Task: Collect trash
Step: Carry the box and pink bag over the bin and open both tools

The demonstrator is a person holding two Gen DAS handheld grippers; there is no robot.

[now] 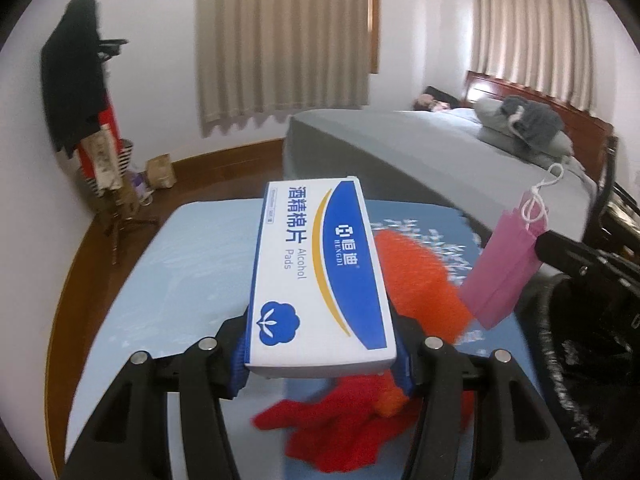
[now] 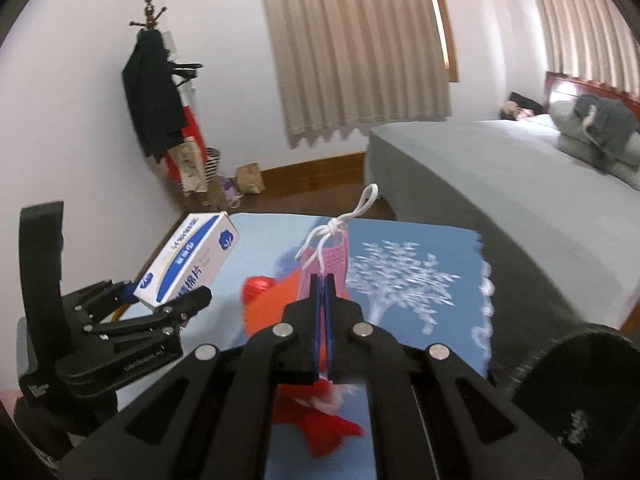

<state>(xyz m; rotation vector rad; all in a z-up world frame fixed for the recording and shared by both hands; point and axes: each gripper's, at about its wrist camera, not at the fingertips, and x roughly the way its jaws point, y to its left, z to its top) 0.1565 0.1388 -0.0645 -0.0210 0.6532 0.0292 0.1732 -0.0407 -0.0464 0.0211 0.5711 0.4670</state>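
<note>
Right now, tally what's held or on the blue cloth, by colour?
White-blue: 1, box in left claw
Pink: 1, mask in right claw
Orange: 1, fluffy item
Red: 1, cloth
Total: 4

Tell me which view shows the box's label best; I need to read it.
The left wrist view: the box, shut in the left gripper, faces the camera, with "Alcohol Pads" legible. The right wrist view shows the same box small and angled at the left, its print blurred, fingers beneath.
</note>
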